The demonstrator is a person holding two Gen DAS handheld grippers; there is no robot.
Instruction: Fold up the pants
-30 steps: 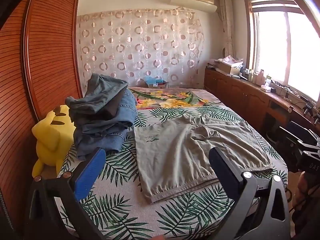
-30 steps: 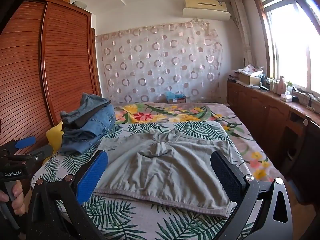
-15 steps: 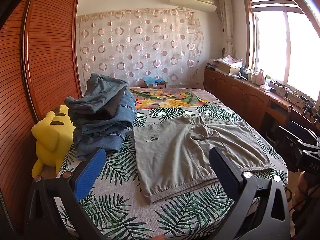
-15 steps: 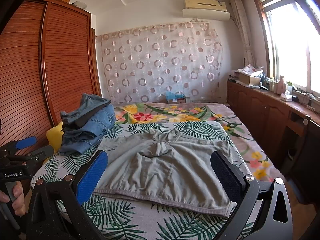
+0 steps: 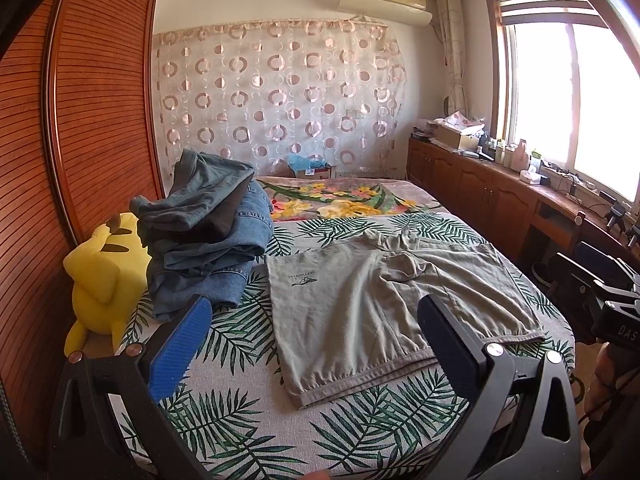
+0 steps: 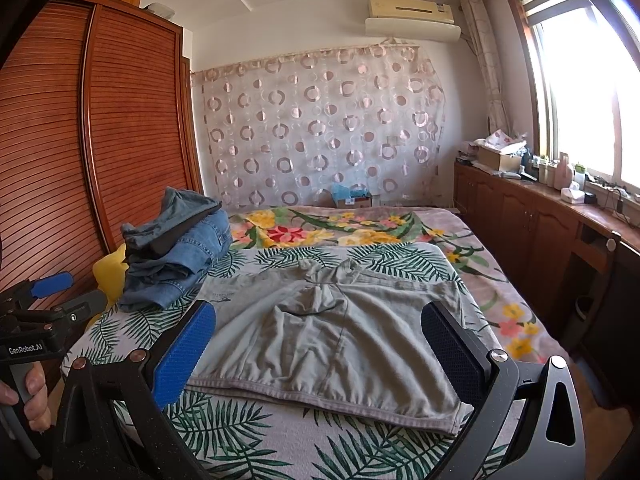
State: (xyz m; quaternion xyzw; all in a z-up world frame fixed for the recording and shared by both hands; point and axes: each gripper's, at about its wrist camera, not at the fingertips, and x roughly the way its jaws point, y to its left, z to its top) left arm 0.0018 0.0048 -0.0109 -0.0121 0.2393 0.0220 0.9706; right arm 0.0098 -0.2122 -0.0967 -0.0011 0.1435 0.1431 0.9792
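Left claw spread wide, empty, hovering above the near edge of the bed. Right claw likewise spread, empty. Beyond both, grey-green pants lying flat on the palm-leaf bedcover. Left of the pants, just beside them, a pile of jeans; past that pile, a yellow plush toy against the wardrobe.
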